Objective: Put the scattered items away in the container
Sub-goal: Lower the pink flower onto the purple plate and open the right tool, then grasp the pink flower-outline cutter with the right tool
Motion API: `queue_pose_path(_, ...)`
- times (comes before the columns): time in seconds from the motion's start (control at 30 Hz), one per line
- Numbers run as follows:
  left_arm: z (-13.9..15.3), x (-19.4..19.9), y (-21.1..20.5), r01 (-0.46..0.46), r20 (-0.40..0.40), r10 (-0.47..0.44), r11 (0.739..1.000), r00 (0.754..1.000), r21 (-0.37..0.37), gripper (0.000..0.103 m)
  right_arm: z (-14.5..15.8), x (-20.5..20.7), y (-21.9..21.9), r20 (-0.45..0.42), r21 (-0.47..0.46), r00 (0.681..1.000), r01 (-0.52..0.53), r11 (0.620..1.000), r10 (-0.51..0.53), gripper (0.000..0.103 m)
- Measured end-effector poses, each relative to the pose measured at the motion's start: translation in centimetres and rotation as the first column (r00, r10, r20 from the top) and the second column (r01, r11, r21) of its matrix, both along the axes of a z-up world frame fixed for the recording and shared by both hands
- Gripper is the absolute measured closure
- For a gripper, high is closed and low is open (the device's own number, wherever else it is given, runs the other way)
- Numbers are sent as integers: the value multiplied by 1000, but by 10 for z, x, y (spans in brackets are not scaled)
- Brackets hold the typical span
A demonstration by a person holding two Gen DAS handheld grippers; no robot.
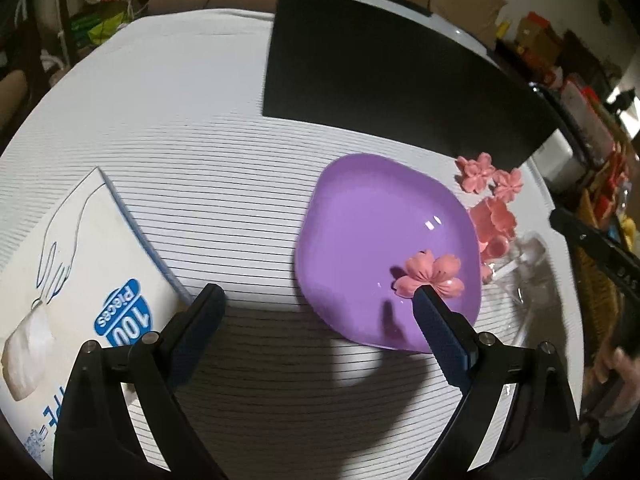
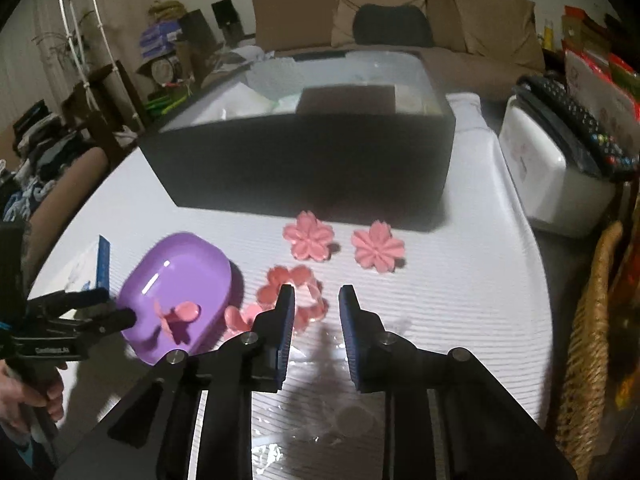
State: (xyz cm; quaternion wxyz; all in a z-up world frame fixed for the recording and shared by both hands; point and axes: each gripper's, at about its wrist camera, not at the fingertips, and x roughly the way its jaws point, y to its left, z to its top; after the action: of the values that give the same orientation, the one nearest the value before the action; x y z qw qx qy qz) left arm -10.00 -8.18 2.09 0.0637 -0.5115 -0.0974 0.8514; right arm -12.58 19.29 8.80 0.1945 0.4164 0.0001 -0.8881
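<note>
A purple plate (image 1: 372, 240) lies on the white striped table, also in the right wrist view (image 2: 176, 276). A pink flower piece (image 1: 430, 276) lies on its near edge, also seen in the right wrist view (image 2: 178, 316). My left gripper (image 1: 316, 296) is open, its right fingertip (image 1: 426, 300) just at that flower. Other pink flowers (image 2: 308, 240) (image 2: 378, 250) and pink flower cutters (image 2: 294, 296) lie in front of the black box (image 2: 304, 160). My right gripper (image 2: 316, 296) is open and empty above clear plastic wrap (image 2: 320, 360), beside the cutters.
A glove box (image 1: 80, 280) lies at the left. A white appliance (image 2: 556, 172) with a remote control on it stands at the right. A wicker basket (image 2: 592, 340) stands at the right edge. A sofa is behind the table.
</note>
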Motion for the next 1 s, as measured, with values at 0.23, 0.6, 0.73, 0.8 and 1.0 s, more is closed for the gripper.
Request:
queue_pose_path(0.23,-8,3,20,56,31,-57,998,998,7,8,-20,-20,-15,59,17,998,36,999,-37,61)
queue_pose_path(0.6,5,5,33,114,11,-114,992,993,58,8,-44,-56,-3,186,-58,979,91,994,-79,91)
queue_pose_path(0.73,12,1,12,50,-3,-50,996,999,74,8,-36,-53,7,192,-134,978,103,986,-76,91)
queue_pose_path(0.8,13,-1,3,27,-1,-27,996,1000,83,8,-26,-51,7,183,-160,981,97,982,-67,91)
queue_pose_path(1.0,11,0,2,32,-1,-32,997,999,74,8,10,-45,-37,124,-168,991,-35,985,56,91)
